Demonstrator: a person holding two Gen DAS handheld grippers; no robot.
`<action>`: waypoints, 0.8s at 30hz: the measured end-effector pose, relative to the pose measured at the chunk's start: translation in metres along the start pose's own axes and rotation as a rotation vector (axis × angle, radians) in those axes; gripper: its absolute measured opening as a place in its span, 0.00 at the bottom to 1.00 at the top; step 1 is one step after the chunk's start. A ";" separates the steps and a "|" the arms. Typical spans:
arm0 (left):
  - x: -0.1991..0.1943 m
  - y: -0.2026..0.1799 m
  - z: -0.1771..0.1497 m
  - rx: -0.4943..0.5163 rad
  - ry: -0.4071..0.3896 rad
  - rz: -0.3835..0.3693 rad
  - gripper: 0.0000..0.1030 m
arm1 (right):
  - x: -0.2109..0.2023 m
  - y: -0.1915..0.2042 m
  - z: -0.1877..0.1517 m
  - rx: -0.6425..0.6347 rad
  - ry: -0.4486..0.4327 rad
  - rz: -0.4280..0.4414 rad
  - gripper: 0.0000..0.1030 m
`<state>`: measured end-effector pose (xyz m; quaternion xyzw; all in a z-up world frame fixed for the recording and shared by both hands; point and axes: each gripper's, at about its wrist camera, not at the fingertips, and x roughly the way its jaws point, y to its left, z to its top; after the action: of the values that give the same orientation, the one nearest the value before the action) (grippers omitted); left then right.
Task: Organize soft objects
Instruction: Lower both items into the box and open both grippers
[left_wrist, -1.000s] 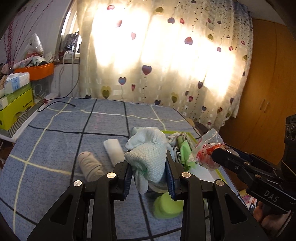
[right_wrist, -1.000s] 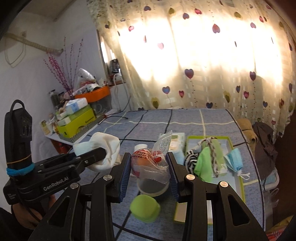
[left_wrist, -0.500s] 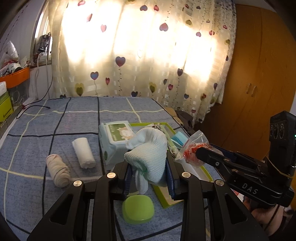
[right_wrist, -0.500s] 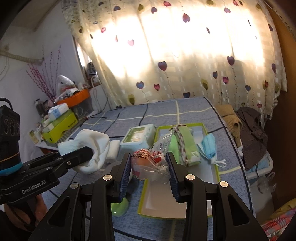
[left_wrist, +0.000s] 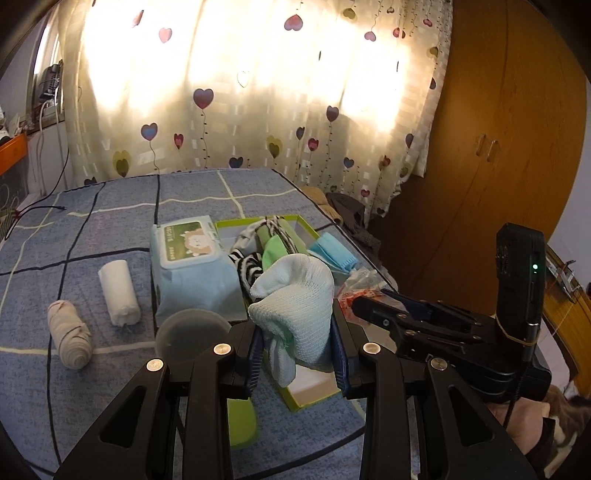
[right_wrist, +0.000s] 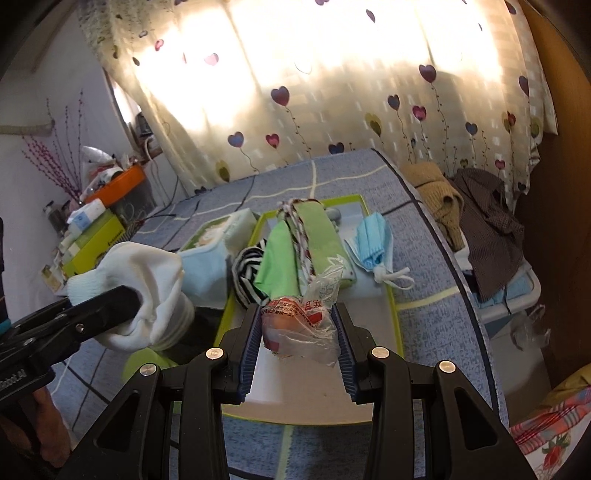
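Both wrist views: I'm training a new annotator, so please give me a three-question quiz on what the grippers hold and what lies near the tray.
1. True or false: the left gripper is shut on a rolled white sock.
2. What does the right gripper hold? A) a blue face mask B) a clear plastic packet with red print C) a wet wipes pack
3. Fill in: two rolled cloth bundles lie on the blue bedspread, on the far side of the wet wipes pack from the green-rimmed ____.

Key: 1 true; 2 B, the plastic packet; 3 tray.
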<state>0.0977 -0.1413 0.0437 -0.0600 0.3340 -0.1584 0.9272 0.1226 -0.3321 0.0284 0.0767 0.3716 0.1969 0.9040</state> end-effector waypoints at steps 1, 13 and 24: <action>0.003 -0.001 0.000 0.001 0.007 -0.003 0.32 | 0.002 -0.002 0.000 0.001 0.006 -0.001 0.36; 0.038 -0.010 -0.004 0.009 0.090 -0.017 0.32 | 0.022 -0.022 -0.007 -0.008 0.064 -0.045 0.41; 0.064 -0.016 -0.012 0.024 0.163 -0.020 0.32 | 0.007 -0.027 -0.004 -0.015 0.035 -0.066 0.52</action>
<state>0.1327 -0.1779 -0.0002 -0.0391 0.4056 -0.1761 0.8961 0.1327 -0.3534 0.0132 0.0544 0.3884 0.1712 0.9038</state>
